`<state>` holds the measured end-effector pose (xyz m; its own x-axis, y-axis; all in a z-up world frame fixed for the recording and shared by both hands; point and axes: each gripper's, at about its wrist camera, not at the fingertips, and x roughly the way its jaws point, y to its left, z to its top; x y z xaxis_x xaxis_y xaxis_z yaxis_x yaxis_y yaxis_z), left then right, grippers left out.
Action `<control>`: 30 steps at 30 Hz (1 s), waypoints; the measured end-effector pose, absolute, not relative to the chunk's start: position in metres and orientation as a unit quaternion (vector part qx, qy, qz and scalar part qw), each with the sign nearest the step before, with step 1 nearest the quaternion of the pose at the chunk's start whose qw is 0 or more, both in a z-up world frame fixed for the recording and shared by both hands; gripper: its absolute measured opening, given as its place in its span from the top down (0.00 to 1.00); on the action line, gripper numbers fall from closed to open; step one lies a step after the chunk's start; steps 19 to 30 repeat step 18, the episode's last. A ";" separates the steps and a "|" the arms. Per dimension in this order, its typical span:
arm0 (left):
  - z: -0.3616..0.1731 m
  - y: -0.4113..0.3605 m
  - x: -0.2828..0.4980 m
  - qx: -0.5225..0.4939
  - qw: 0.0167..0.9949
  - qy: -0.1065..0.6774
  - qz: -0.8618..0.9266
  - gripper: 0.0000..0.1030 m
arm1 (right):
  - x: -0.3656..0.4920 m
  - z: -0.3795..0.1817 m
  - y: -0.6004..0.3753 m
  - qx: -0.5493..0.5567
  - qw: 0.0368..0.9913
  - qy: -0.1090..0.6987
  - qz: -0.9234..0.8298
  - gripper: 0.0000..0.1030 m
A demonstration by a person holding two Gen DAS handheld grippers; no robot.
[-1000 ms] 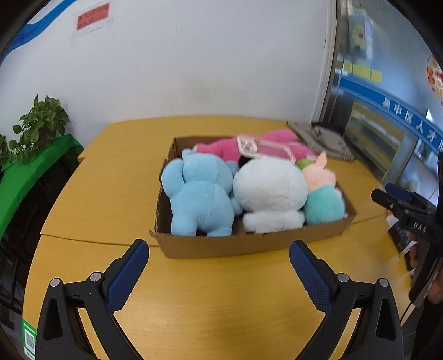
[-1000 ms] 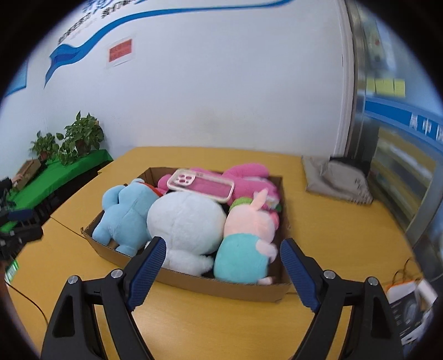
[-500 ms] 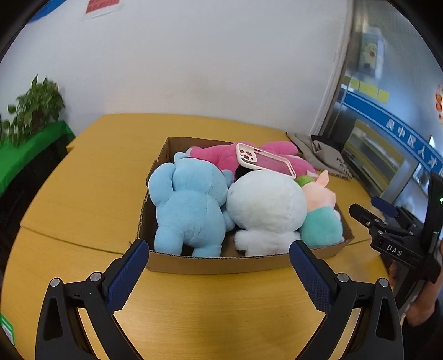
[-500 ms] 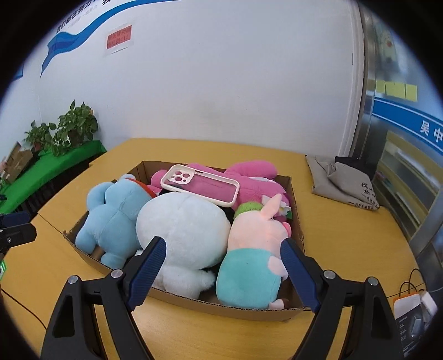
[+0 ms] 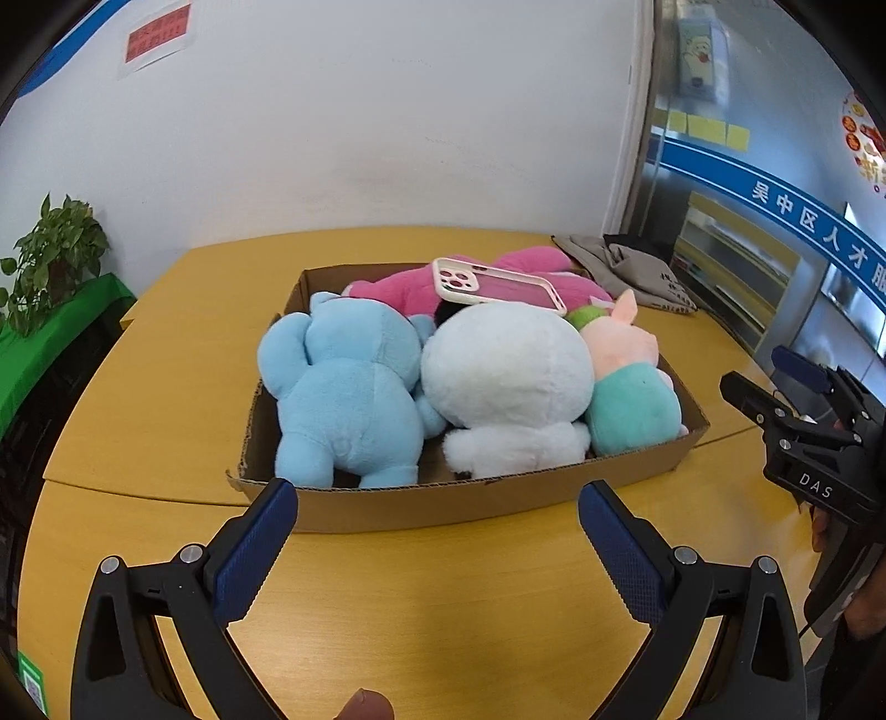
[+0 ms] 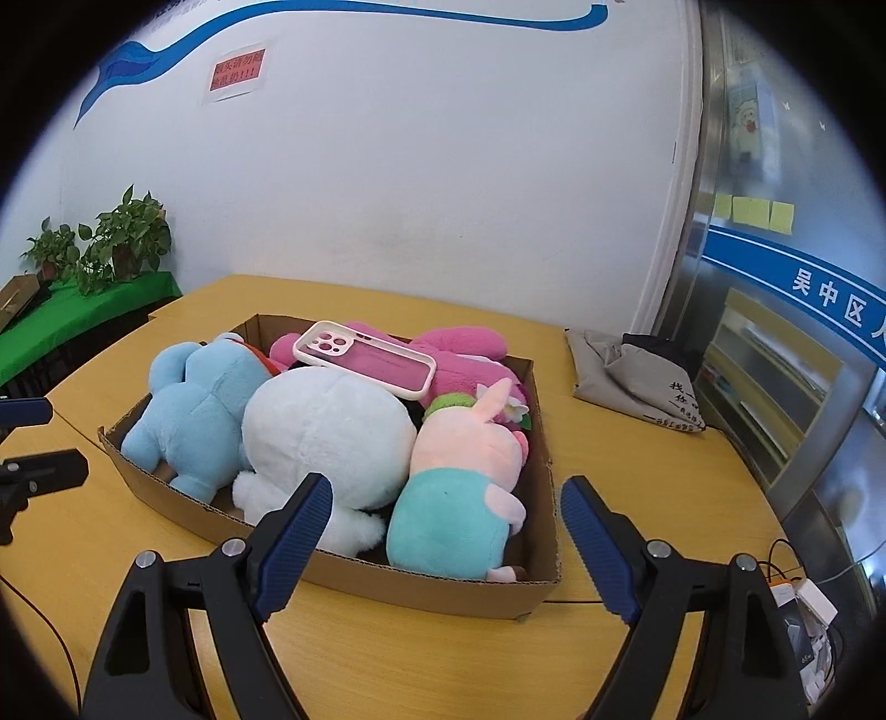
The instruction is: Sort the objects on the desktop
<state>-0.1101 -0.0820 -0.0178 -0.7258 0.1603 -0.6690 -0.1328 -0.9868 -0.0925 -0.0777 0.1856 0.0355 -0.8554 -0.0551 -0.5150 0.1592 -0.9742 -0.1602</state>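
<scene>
Cardboard box (image 6: pixel 487 592) holding four plush toys (image 6: pixel 326 426), phone case (image 6: pixel 365 360) atop; left gripper (image 5: pixel 437 531) and right gripper (image 6: pixel 446 523) spread, empty, before it; sorting apparently unstarted.

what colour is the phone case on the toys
Pink with a cream rim; the phone case shows best in the right wrist view.

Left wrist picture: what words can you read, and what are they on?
"DAS": on the right gripper, white letters on its black body.
"吴中区人才": on the blue wall band, cut off at the picture's edge.
Red wall sign: too blurred.
Grey cloth bag: too small.
</scene>
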 end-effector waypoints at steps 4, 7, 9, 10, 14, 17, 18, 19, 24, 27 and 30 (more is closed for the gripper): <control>-0.020 -0.075 -0.111 -0.364 0.076 -0.017 0.928 0.00 | -0.077 0.032 0.187 0.270 0.061 0.095 -0.956 0.18; -0.022 -0.071 -0.112 -0.368 0.076 -0.018 0.927 0.00 | -0.077 0.026 0.188 0.277 0.063 0.094 -0.954 0.18; -0.024 -0.069 -0.112 -0.372 0.077 -0.020 0.925 0.00 | -0.077 0.023 0.190 0.280 0.066 0.090 -0.953 0.18; -0.025 -0.068 -0.112 -0.374 0.080 -0.022 0.924 0.00 | -0.076 0.021 0.190 0.282 0.067 0.088 -0.953 0.18; -0.031 -0.065 -0.111 -0.382 0.090 -0.032 0.919 0.00 | -0.075 0.013 0.190 0.291 0.073 0.081 -0.950 0.18; -0.033 -0.063 -0.110 -0.384 0.082 -0.029 0.919 0.00 | -0.072 0.009 0.190 0.294 0.075 0.079 -0.950 0.18; -0.033 -0.063 -0.110 -0.383 0.084 -0.031 0.919 0.00 | -0.072 0.008 0.190 0.295 0.076 0.077 -0.949 0.18; -0.033 -0.063 -0.110 -0.383 0.084 -0.031 0.919 0.00 | -0.072 0.008 0.190 0.295 0.076 0.077 -0.949 0.18; -0.033 -0.063 -0.110 -0.383 0.084 -0.031 0.919 0.00 | -0.072 0.008 0.190 0.295 0.076 0.077 -0.949 0.18; -0.033 -0.063 -0.110 -0.383 0.084 -0.031 0.919 0.00 | -0.072 0.008 0.190 0.295 0.076 0.077 -0.949 0.18; -0.033 -0.063 -0.110 -0.383 0.084 -0.031 0.919 0.00 | -0.072 0.008 0.190 0.295 0.076 0.077 -0.949 0.18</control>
